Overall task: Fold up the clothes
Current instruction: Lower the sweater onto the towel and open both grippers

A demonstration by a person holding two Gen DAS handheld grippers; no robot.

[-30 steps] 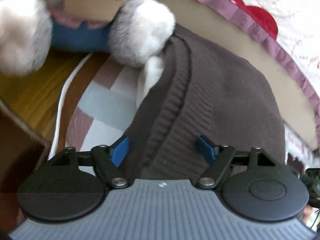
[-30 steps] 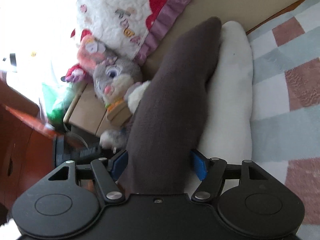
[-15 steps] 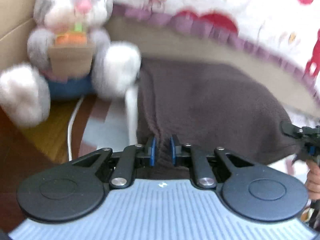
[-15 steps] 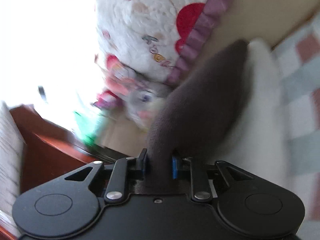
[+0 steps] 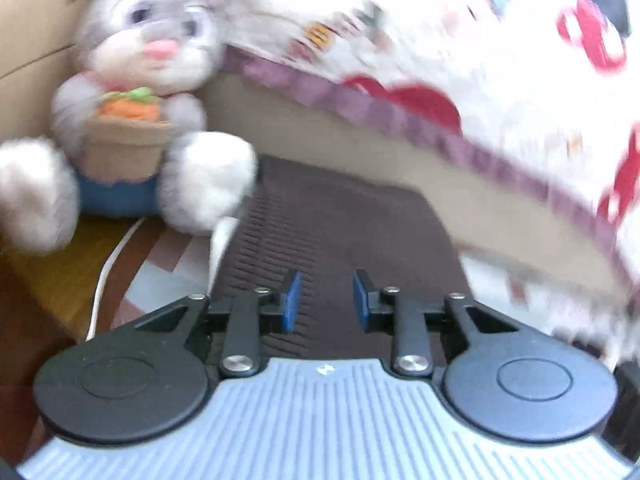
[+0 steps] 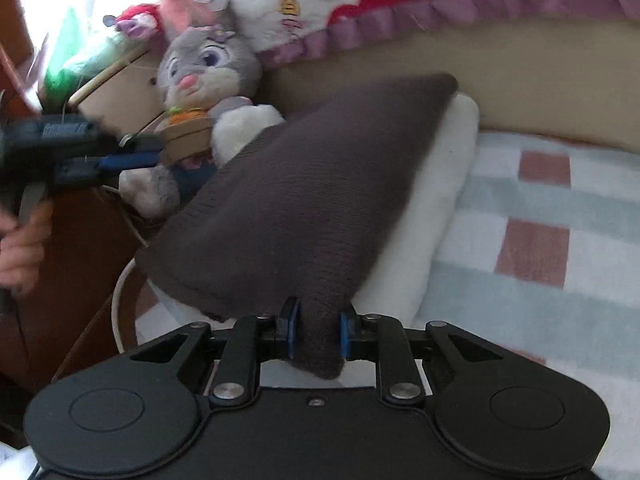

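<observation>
The left hand-held gripper (image 5: 325,300) had let go: half a second earlier its blue pads were pinched together on the ribbed edge of the brown knit garment (image 5: 340,232), and now they stood apart with nothing between them, hovering just over the ribbing. In the right wrist view it showed pulled off to the side, in front of the plush rabbit (image 6: 204,80), clear of the cloth. The right hand-held gripper (image 6: 316,338) was clamped on a corner of the garment, the knit bunched between its pads and hanging a little below them.

The garment itself lay on top of a white folded piece (image 6: 436,200), at the edge of the checked blanket (image 6: 552,216) on the bed, with the rabbit just beside it and the frilled quilt (image 5: 460,80) behind. It lay flatter and more squared than a second before, when it was drawn up narrow.

The release suggested that the left side had been set down where it was wanted. Whether this was a finished fold being stacked or a middle stage could not be told; only 1 corner remained held.
</observation>
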